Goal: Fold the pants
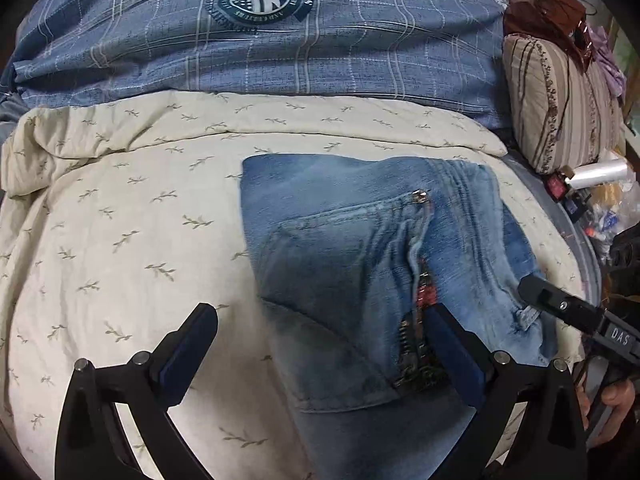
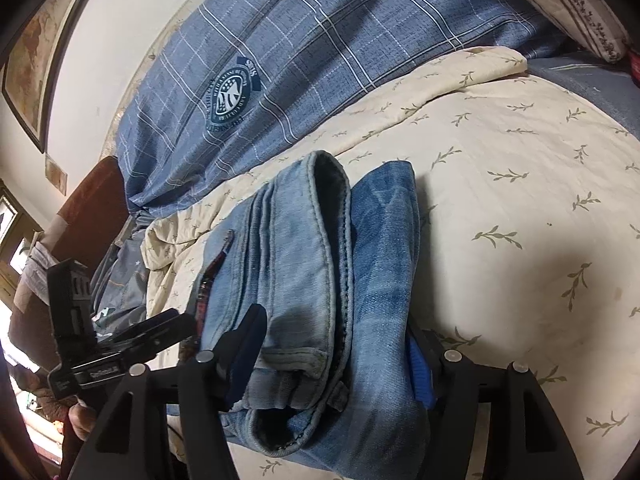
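Light blue denim pants (image 1: 360, 264) lie folded in a compact stack on a cream leaf-print quilt (image 1: 120, 240). My left gripper (image 1: 320, 324) is open above the stack's near left edge, its right finger (image 1: 452, 344) over the zipper fly. In the right wrist view the pants (image 2: 320, 272) show stacked layers with the waistband on top. My right gripper (image 2: 336, 344) straddles the near end of the stack, one finger (image 2: 248, 344) on its left and one finger (image 2: 420, 368) on its right; how tightly it holds is unclear. The right gripper also shows in the left wrist view (image 1: 560, 304).
A blue plaid duvet (image 1: 280, 40) with a round crest lies behind the quilt. A striped pillow (image 1: 560, 100) and small clutter (image 1: 600, 184) sit at the right. A framed picture (image 2: 36, 52) hangs on the wall at left.
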Demonstrator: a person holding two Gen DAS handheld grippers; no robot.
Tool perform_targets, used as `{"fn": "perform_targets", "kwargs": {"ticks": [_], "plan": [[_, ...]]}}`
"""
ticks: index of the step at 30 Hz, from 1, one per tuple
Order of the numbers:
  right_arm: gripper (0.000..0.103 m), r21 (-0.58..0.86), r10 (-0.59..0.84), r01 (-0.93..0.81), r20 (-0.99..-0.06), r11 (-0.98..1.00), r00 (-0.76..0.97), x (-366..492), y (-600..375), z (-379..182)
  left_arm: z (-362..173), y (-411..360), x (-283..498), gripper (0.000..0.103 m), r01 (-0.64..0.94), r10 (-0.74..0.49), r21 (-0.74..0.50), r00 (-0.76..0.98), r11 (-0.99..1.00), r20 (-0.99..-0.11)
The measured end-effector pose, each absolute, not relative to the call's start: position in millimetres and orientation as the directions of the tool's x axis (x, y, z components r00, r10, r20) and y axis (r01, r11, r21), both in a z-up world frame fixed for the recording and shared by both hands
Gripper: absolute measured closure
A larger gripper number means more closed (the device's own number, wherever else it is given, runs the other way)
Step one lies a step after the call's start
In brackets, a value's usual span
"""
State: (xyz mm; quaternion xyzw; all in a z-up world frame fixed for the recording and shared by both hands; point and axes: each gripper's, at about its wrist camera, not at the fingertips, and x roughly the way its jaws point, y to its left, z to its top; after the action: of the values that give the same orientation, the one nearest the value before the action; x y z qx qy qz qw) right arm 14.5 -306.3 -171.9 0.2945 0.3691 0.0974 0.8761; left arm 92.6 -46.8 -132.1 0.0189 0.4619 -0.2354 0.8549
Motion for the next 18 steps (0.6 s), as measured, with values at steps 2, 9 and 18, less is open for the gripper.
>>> {"fn": "perform_targets", "kwargs": {"ticks": [2, 9, 18], "plan": [[0.036, 0.566, 0.381, 0.036, -0.600, 0.824, 0.703, 15, -302, -170, -132, -53, 90, 0.002, 0.445, -0.401, -0.186, 0.458, 0.876, -0.794], [0.049, 0.477, 0.338, -0.001, -0.621, 0.879, 0.707, 15, -290, -166, -128, -71, 83, 0.025, 0.498, -0.398, -0.125, 0.493, 0.858, -0.774], [0.039, 0.510, 0.340, 0.050, -0.639, 0.859, 0.690, 23, -296, -178, -133, -76, 86, 0.016, 0.511, -0.392, -0.113, 0.481, 0.852, -0.784]]}}
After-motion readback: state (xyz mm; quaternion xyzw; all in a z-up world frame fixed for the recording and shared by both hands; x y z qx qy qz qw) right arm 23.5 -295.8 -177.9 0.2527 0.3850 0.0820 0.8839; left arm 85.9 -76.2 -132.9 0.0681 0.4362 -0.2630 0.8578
